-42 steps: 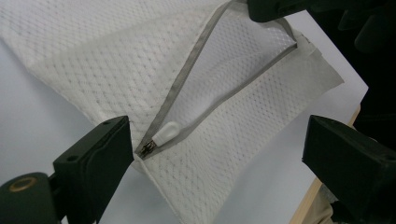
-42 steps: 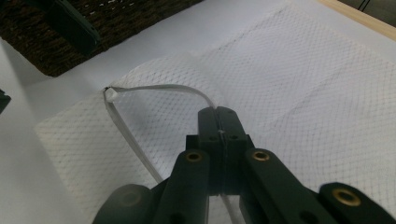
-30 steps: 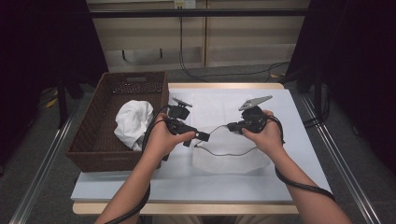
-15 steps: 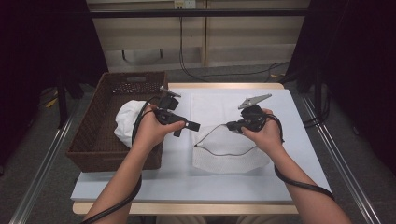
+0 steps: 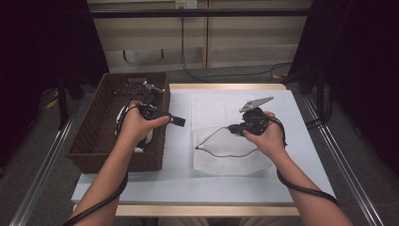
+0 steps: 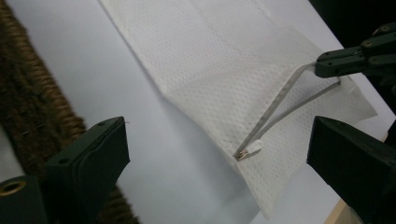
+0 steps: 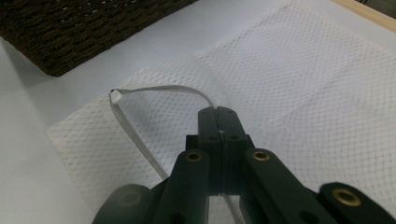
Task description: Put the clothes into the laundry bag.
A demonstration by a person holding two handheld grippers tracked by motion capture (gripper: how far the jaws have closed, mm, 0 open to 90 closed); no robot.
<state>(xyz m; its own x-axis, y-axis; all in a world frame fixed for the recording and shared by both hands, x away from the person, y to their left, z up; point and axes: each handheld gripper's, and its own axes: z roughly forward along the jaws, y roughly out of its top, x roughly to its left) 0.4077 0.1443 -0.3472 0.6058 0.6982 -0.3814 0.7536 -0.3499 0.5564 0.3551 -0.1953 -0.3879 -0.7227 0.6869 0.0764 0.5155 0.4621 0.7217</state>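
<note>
A thin grey strip (image 5: 220, 153) bent into a loop lies on a white mesh cloth (image 5: 221, 106) in the middle of the table. My right gripper (image 5: 232, 128) is shut on one end of it, and the folded tip rests on the cloth to the left. The right gripper view has the closed jaws (image 7: 218, 113) clamping the strip (image 7: 154, 88) over the cloth (image 7: 303, 79). My left gripper (image 5: 177, 121) hangs open over the basket's right rim, apart from the strip. Its view looks across at the strip (image 6: 280, 107), the cloth (image 6: 210, 56) and the open gap between its jaws (image 6: 219, 156).
A brown wicker basket (image 5: 94, 136) stands at the table's left edge, with something white in it mostly hidden by the left hand. Its rim shows in the gripper views (image 6: 28, 93) (image 7: 70, 32). Pale blue tabletop (image 5: 188, 179) surrounds the cloth.
My left gripper has moved left and away from the strip's folded tip to the basket rim. The right gripper has stayed put, still holding the strip.
</note>
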